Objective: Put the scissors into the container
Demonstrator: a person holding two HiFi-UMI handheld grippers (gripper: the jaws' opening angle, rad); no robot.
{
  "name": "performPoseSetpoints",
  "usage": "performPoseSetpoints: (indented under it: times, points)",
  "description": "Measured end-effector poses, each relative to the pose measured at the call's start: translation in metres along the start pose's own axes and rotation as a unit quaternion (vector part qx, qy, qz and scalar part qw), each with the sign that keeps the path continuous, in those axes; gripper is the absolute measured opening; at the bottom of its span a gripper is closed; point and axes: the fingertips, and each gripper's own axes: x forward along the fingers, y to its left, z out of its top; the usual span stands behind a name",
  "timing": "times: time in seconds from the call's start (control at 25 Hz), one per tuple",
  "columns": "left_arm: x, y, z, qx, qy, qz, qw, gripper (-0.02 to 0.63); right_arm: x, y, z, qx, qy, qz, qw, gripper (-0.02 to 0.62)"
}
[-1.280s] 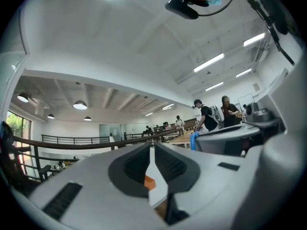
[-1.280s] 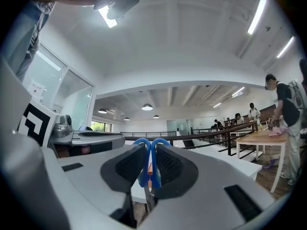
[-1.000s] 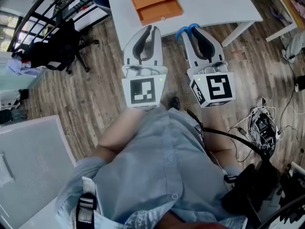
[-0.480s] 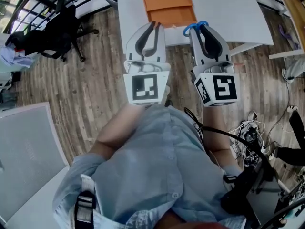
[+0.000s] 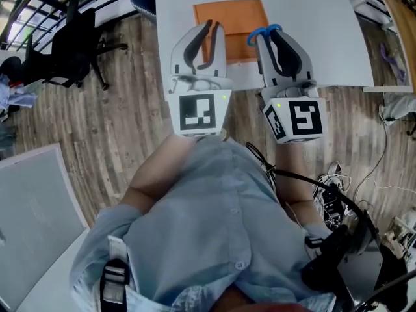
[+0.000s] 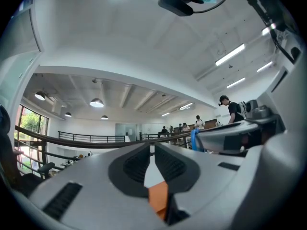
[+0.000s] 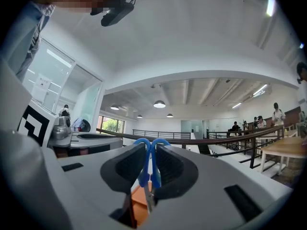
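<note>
The right gripper [image 5: 269, 36] sat in the upper middle of the head view, its jaws clamped on the scissors [image 5: 255, 39]. The blue handle loops stuck out past the jaw tips, and in the right gripper view the metal blades ran back between the pads toward the camera. The loops lay against the right edge of the orange container [image 5: 234, 12], a flat open box on the white table [image 5: 312, 18] at the top of the frame. Whether the scissors touched it could not be told. The left gripper [image 5: 208, 26], just left of the right one, had its jaws together with nothing between them, and its tips overlapped the container's left part in the picture. Below both grippers the person's light blue shirt [image 5: 214, 233] filled the lower middle, and a black office chair [image 5: 71, 41] stood on the wooden floor [image 5: 123, 109] at upper left.
</note>
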Motion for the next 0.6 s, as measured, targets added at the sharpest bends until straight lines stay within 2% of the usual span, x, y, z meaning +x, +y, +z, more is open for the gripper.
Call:
performPoseSetpoints:
  times: [0.36,0.6]
  points:
    - [0.053,0.028,0.016,0.001,-0.03,0.008,0.9995,0.038,0.055,-0.018,0.023,-0.028,-0.03,0.012,0.999,0.077]
    - [0.071,0.027,0.003,-0.004,-0.005,0.018,0.9998,0.038,0.07,-0.034,0.009,-0.023,-0.01,0.032,0.999,0.077]
